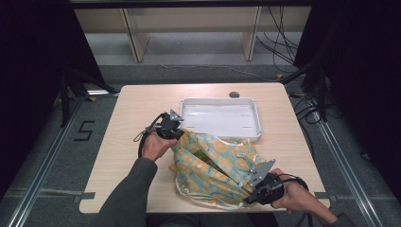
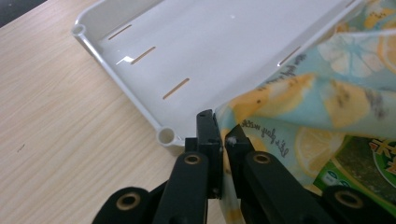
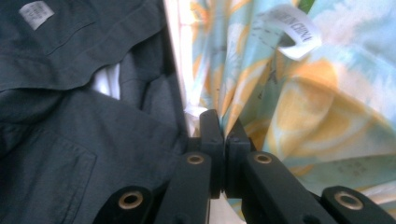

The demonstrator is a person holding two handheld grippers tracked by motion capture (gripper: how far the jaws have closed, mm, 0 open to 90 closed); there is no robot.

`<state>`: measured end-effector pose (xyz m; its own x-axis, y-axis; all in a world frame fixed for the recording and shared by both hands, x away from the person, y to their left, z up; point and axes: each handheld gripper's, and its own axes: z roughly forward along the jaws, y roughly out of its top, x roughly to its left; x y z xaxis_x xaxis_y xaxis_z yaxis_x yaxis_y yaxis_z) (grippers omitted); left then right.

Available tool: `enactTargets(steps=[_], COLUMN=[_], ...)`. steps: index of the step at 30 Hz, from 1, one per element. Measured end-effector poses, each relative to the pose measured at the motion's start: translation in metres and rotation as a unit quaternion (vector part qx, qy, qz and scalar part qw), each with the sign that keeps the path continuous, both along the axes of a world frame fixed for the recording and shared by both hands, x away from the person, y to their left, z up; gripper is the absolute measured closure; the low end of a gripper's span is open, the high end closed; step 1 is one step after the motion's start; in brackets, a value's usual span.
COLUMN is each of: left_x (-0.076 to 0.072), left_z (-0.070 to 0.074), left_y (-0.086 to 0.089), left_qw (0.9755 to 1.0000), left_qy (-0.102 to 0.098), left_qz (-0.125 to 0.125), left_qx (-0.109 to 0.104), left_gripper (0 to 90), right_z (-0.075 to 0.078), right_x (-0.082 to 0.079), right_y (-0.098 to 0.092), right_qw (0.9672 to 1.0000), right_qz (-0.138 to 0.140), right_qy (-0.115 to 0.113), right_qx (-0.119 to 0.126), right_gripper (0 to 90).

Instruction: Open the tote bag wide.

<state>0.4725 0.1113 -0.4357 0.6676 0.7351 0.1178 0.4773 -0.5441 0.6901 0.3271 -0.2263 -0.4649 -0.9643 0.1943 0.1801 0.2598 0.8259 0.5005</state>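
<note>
A lemon-print cloth bag [image 1: 213,165] in pale blue and yellow lies on the wooden table in front of a white tray [image 1: 222,116]. My left gripper [image 1: 178,133] holds the bag's far left edge; in the left gripper view its jaws [image 2: 223,133] are clamped on the cloth rim [image 2: 280,102], and a green packet [image 2: 369,163] shows inside the bag. My right gripper [image 1: 248,198] pinches the bag's near right edge, its jaws [image 3: 223,128] pressed together on the fabric [image 3: 303,107]. A white label [image 3: 292,30] hangs from the cloth.
The tray [image 2: 187,51] has slots in its floor and sits close behind the left gripper. A dark sleeve and shirt [image 3: 84,116] lie just beside the right gripper. Bare tabletop [image 1: 127,142] spreads to the left; a dark round mark [image 1: 234,94] sits behind the tray.
</note>
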Motion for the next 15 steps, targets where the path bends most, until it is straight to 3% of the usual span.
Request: enactTargets(steps=[1, 3, 6, 8, 9, 11, 12, 13, 15], left_x=[0.0, 0.0, -0.01, -0.021, -0.025, -0.037, -0.046, -0.052, -0.071], left_z=[-0.002, -0.003, 0.005, 0.015, 0.02, 0.032, 0.04, 0.044, 0.055], left_y=[-0.002, -0.005, -0.01, -0.011, -0.01, -0.008, -0.008, -0.008, -0.007], left_qw=[1.0, 1.0, 0.9997, 0.9993, 0.9992, 0.9986, 0.9976, 0.997, 0.9946], left_qy=[-0.005, 0.006, 0.002, 0.0, -0.003, -0.009, -0.009, -0.014, -0.021], left_qz=[0.004, -0.003, -0.015, -0.019, -0.023, -0.032, -0.037, -0.036, -0.055], left_qx=[0.006, -0.002, -0.02, -0.031, -0.032, -0.042, -0.058, -0.068, -0.086], left_gripper=[88.5, 82.3, 57.9, 44.7, 40.4, 34.3, 32.8, 32.2, 32.6], right_z=[-0.001, -0.002, 0.006, 0.017, 0.024, 0.04, 0.046, 0.054, 0.067], right_x=[0.0, 0.001, 0.002, 0.003, 0.007, 0.01, 0.012, 0.017, 0.026], right_y=[0.001, 0.004, 0.004, 0.002, 0.002, 0.002, 0.002, 0.003, 0.005], right_qw=[1.0, 0.9999, 0.9994, 0.998, 0.9959, 0.9921, 0.9904, 0.9854, 0.9793], right_qz=[0.005, 0.006, -0.031, -0.047, -0.049, -0.071, -0.073, -0.086, -0.105], right_qy=[-0.005, -0.001, -0.012, -0.026, -0.051, -0.055, -0.06, -0.08, -0.102], right_qx=[-0.005, -0.012, 0.01, 0.034, 0.056, 0.088, 0.101, 0.124, 0.14], right_gripper=[90.0, 86.9, 67.4, 60.7, 56.6, 53.6, 52.0, 50.0, 49.6])
